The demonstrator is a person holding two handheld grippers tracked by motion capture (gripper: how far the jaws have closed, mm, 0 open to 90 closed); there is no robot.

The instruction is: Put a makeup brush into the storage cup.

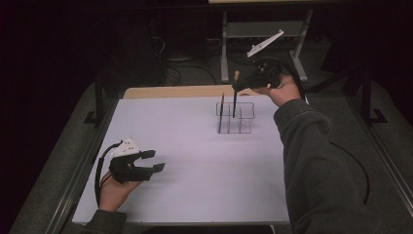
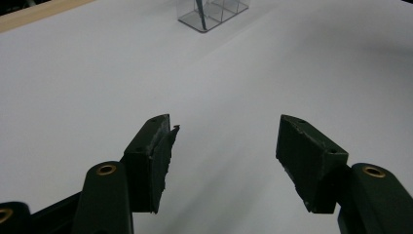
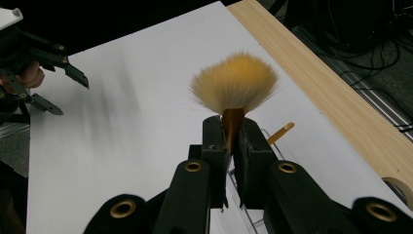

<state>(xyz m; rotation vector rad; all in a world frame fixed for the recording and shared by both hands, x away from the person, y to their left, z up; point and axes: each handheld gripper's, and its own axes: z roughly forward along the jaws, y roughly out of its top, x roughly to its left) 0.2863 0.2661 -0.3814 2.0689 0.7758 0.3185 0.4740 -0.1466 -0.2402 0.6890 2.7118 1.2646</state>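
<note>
A: Where is the right gripper (image 1: 237, 87)?

B: At the far right of the table (image 1: 185, 195), above the clear rack (image 1: 235, 118). Its jaws are clamped on a brush (image 1: 235, 95). In the right gripper view the pads pinch the copper ferrule, and the fan of yellow bristles (image 3: 234, 84) spreads just above the jaw tips.

A: How does the brush sit?

B: Upright, bristles at the top. In the high view its dark handle runs down from the jaws into the rack, into a far compartment. Whether the handle tip rests on the bottom, I cannot tell.

A: Is there anything else in the rack?

B: A second brush (image 1: 221, 113) stands in a compartment on the left, just beside the held one. In the right gripper view an orange end (image 3: 281, 132) pokes up to the right of the jaws, over the rack's rim.

A: And the left gripper (image 1: 157, 161)?

B: Near the table's front left corner, well apart from the rack. Its jaws stand open with nothing between them. In the left gripper view there is white tabletop between the two pads (image 2: 153, 163), with the rack far off at the top edge.

A: Does it touch the table?

B: I cannot tell; the hand (image 1: 116, 192) holds it low over the surface, jaws pointing right.
</note>
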